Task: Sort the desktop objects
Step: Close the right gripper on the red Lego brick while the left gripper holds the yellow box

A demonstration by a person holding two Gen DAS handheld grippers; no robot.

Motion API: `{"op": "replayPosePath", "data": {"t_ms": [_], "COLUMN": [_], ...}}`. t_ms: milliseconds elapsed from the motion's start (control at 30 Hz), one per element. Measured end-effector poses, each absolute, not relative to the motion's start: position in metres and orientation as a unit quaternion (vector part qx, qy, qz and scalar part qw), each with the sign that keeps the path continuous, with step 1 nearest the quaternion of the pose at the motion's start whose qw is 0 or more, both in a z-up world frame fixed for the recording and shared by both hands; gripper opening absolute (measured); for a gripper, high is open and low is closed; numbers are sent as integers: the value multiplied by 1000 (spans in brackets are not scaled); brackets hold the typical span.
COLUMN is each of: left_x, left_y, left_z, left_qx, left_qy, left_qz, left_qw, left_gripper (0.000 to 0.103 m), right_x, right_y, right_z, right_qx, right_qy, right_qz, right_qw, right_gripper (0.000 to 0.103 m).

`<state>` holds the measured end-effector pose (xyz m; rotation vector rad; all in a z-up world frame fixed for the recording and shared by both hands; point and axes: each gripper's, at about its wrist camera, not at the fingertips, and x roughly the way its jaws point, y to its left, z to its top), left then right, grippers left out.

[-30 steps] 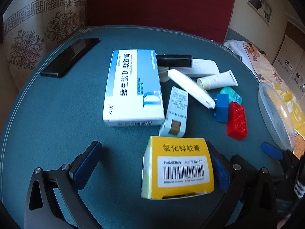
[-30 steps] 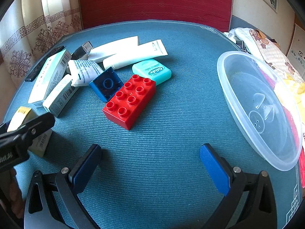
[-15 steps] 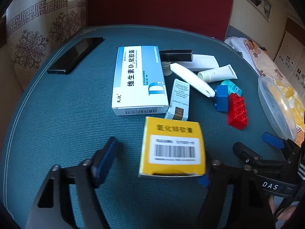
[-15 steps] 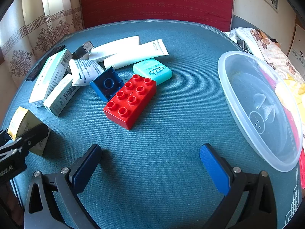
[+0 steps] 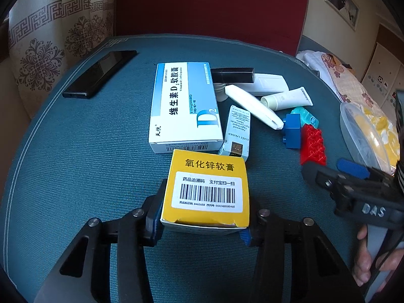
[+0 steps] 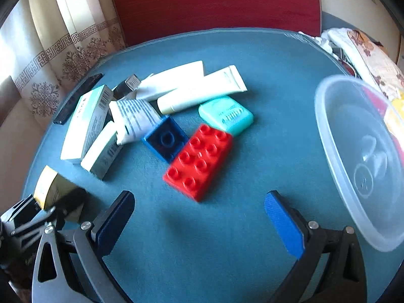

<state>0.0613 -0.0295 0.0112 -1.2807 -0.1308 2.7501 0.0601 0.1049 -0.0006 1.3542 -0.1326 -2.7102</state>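
Note:
My left gripper (image 5: 202, 224) is shut on a yellow ointment box (image 5: 208, 189) with a barcode label, just in front of a white-and-blue vitamin D box (image 5: 184, 106) and a small Estee Lauder box (image 5: 237, 133). The yellow box also shows at the left edge of the right wrist view (image 6: 54, 192). My right gripper (image 6: 199, 222) is open and empty, above the blue tabletop, a little short of a red brick (image 6: 199, 161) and a blue brick (image 6: 165, 140). A teal floss case (image 6: 226, 115) and white tubes (image 6: 202, 91) lie beyond them.
A clear plastic bowl (image 6: 353, 156) sits at the table's right edge. A black phone (image 5: 99, 73) lies far left. A black tube (image 5: 232, 74) lies behind the boxes. A red chair back and curtain stand beyond the round table's far edge.
My left gripper closed from wide open onto the yellow box. The right gripper moved slightly forward toward the bricks and stayed open.

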Motion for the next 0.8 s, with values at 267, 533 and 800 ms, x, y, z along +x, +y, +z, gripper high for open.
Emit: {"op": "replayPosePath", "data": {"t_ms": [267, 533, 800], "left_x": [61, 61, 61], "left_y": [-29, -28, -29], "left_z": [11, 11, 11], "left_qx": [-421, -422, -422], "left_qy": [-42, -40, -37], "left_qz": [904, 904, 905], "left_qw": [52, 50, 49], "left_gripper": [50, 50, 50], "right_x": [42, 41, 52], "right_y": [95, 101, 105], "right_z": [-1, -3, -4], "right_qx": [441, 431, 425], "right_qy": [-31, -23, -13], "right_qz": [-896, -902, -905], "right_qw": [35, 22, 28], "right_gripper": [82, 61, 48]}}
